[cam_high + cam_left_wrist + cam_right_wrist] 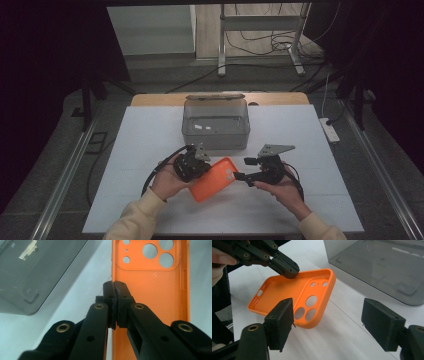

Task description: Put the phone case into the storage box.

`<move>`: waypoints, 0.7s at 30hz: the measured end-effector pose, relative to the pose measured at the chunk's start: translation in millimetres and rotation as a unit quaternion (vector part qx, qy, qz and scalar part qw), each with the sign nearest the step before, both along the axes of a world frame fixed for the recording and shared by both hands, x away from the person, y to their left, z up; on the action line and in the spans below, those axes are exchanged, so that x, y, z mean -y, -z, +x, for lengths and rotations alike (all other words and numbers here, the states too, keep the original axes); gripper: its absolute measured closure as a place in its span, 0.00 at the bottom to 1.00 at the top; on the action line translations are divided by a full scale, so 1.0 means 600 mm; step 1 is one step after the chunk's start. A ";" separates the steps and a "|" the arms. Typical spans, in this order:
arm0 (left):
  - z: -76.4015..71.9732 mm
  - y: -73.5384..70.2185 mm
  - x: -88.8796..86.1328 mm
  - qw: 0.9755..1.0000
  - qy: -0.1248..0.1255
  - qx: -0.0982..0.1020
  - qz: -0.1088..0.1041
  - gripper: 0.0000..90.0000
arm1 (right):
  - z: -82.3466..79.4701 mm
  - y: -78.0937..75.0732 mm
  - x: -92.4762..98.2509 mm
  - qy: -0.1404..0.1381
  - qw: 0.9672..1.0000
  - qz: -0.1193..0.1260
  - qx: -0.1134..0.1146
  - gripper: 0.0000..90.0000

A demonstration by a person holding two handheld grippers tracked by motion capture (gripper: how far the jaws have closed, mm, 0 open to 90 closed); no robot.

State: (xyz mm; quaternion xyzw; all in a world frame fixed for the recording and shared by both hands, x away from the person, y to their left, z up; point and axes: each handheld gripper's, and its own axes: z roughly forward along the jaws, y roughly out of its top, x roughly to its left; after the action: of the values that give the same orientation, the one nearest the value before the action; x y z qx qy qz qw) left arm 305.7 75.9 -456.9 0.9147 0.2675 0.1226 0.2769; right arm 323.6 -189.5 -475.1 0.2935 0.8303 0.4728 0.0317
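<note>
We see a dim room around the evenly lit white bench [150, 150]; near our tool [114, 302], black parts blur softly.

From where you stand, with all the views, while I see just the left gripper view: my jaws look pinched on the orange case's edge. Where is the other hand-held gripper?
Observer: The right hand-held gripper sits just right of the orange phone case, jaws open, nothing between them.
Operator: Is the case lying flat on the table?
Observer: No. In the right gripper view the case is tilted, its camera end low toward the white table.
Operator: And the grey box?
Observer: The clear grey box stands upright behind both grippers, apart from the case.
</note>
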 end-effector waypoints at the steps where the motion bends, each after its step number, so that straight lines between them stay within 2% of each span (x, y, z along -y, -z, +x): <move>1: 0.000 0.000 0.001 1.000 0.001 0.000 0.001 0.98 | 0.000 0.000 0.000 0.000 1.000 0.000 0.000 0.29; 7: -0.003 0.001 0.007 1.000 0.006 0.004 0.008 0.98 | 0.000 0.001 -0.001 -0.003 1.000 -0.002 -0.002 0.30; 12: -0.003 0.001 0.013 1.000 0.011 0.007 0.006 0.98 | 0.002 0.005 -0.007 -0.007 1.000 -0.007 -0.004 0.32; 21: -0.007 0.000 0.015 1.000 0.016 0.011 0.005 0.98 | 0.013 0.011 -0.016 -0.009 1.000 -0.006 -0.028 0.40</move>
State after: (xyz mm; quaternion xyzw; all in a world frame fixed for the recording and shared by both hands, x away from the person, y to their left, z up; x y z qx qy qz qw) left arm 301.6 66.7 -456.7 0.9188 0.2489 0.1299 0.2773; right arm 331.3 -179.7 -481.6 0.2990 0.8362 0.4596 0.0059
